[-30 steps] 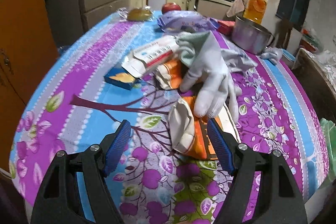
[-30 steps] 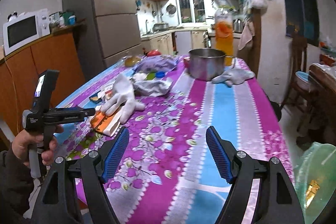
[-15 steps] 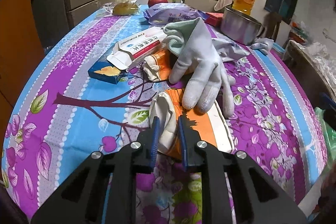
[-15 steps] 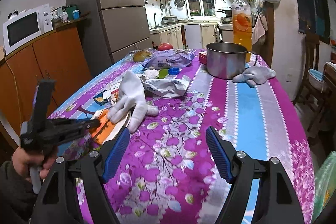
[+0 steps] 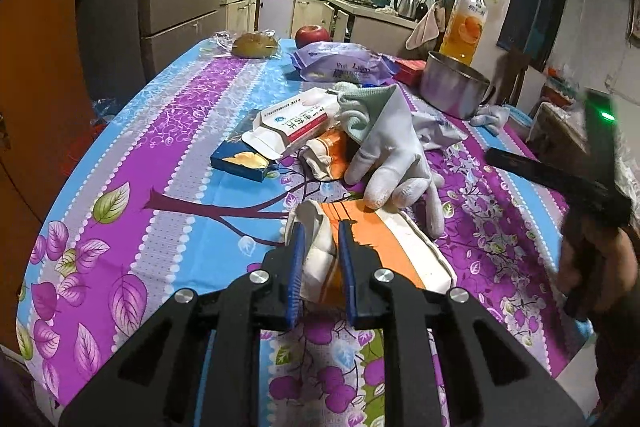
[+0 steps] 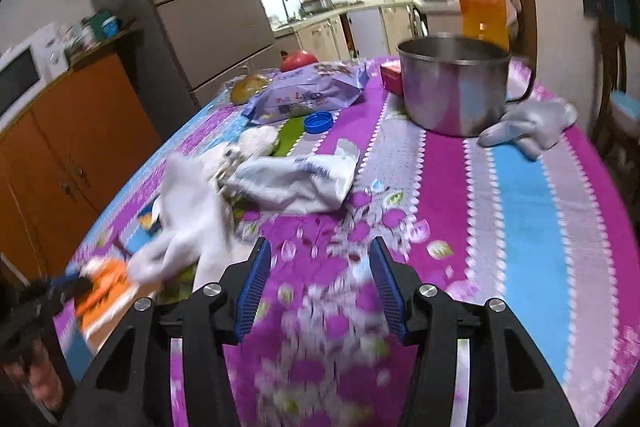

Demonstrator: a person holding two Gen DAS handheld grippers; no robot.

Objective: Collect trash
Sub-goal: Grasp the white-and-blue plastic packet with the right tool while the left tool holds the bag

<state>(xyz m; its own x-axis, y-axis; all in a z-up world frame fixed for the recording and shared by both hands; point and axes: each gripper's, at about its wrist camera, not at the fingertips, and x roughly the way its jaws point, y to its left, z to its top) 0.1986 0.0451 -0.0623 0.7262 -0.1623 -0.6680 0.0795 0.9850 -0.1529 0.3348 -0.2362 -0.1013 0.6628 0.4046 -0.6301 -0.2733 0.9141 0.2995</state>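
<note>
The left gripper [image 5: 320, 259] is clamped on the near end of the orange-and-white wrapper [image 5: 384, 243], whose length runs ahead-right under the white glove [image 5: 396, 155]; the right gripper [image 6: 318, 287], closing, holds nothing.

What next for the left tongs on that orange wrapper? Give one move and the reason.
Probably lift the wrapper a little and draw it back toward the table edge. The left tongs are shut on its crumpled near end, but the white glove rests its fingertips on the far part, so a slow pull should slide it free without dragging the glove.
</note>
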